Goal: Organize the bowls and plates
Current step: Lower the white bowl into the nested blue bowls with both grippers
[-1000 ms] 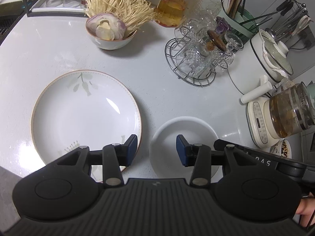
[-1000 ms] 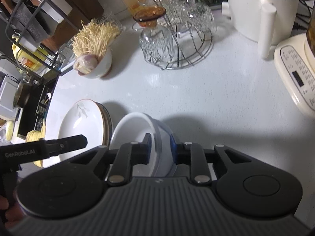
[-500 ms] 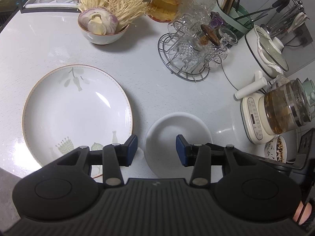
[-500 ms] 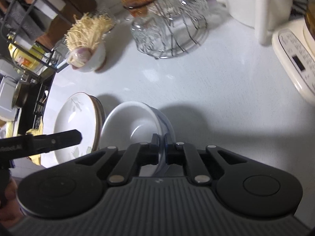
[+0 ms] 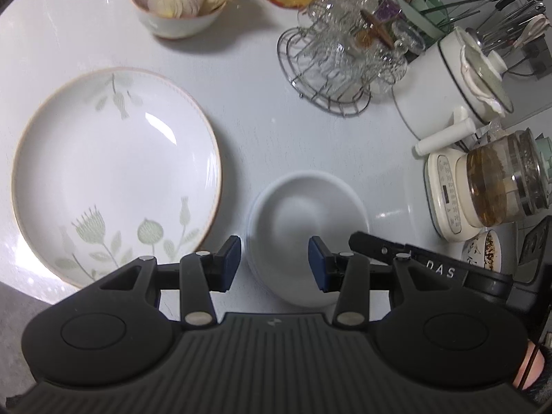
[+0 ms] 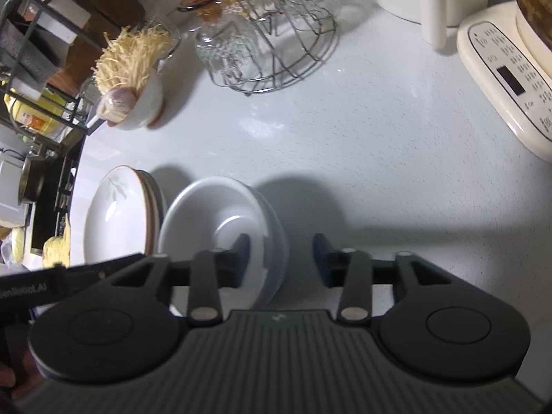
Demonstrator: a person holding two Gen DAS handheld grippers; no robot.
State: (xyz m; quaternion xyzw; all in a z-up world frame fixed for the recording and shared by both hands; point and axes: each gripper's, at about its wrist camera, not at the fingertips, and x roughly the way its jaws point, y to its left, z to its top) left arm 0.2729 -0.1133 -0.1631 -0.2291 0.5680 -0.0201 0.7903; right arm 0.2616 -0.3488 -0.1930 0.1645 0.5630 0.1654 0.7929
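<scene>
A stack of white bowls [image 5: 307, 217] [image 6: 220, 220] stands on the white counter. A stack of floral plates [image 5: 114, 172] [image 6: 117, 210] lies just left of it. My left gripper [image 5: 274, 264] is open and empty, hovering above the near rim of the bowls. My right gripper [image 6: 280, 258] is open, its jaws astride the right rim of the bowl stack, one finger [image 6: 241, 255] inside the top bowl and the other outside. The right gripper's body shows in the left wrist view [image 5: 427, 265].
A bowl of enoki mushrooms and onion [image 5: 176, 3] sits at the back. A wire rack of glasses [image 5: 341, 65], a white pot [image 5: 459, 79] and a glass kettle on a cream base [image 5: 483, 189] stand to the right. A black shelf rack [image 6: 31, 69] is far left.
My right gripper was shut on the top bowl's rim and has now opened, leaving the bowl on the stack. The left gripper drifted forward, staying open.
</scene>
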